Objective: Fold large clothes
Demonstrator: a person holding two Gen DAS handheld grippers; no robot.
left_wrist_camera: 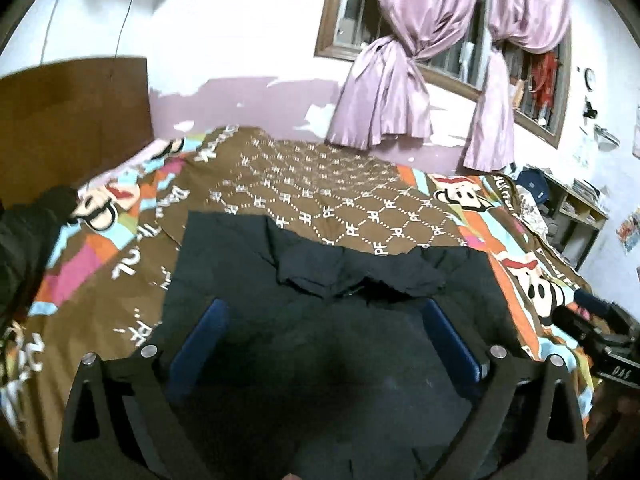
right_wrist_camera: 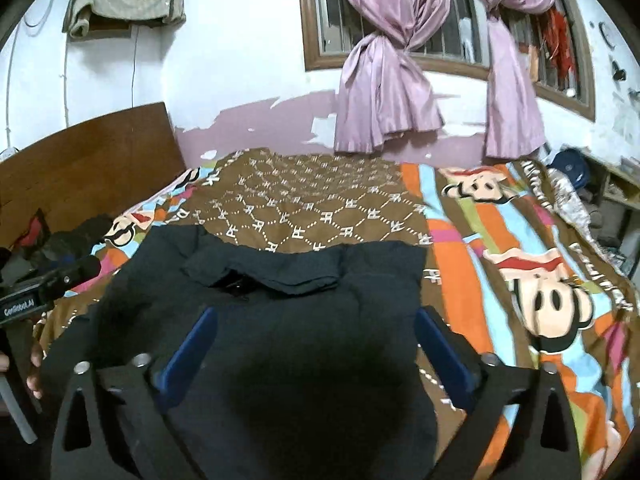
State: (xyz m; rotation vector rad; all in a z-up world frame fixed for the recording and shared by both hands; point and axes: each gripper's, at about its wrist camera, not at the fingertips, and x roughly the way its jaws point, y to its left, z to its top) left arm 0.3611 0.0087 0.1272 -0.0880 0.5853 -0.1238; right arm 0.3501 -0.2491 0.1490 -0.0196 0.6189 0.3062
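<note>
**Dark shirt spread flat, first fold not yet begun**

The dark collared shirt lies on the bed, at the near edge, collar toward the far edge, body fairly smooth. The left hand-held gripper and right hand-held gripper hover above it, jaws wide, holding nothing. This looks like the starting step; next, each probably needs to pinch a side edge or shoulder.

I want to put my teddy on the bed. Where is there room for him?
The best bare patch is the brown bedspread between the dark shirt's collar and the purple curtains. The striped part beside the shirt, toward the shelf, is free too. The headboard corner is crowded with dark clothes.
</note>
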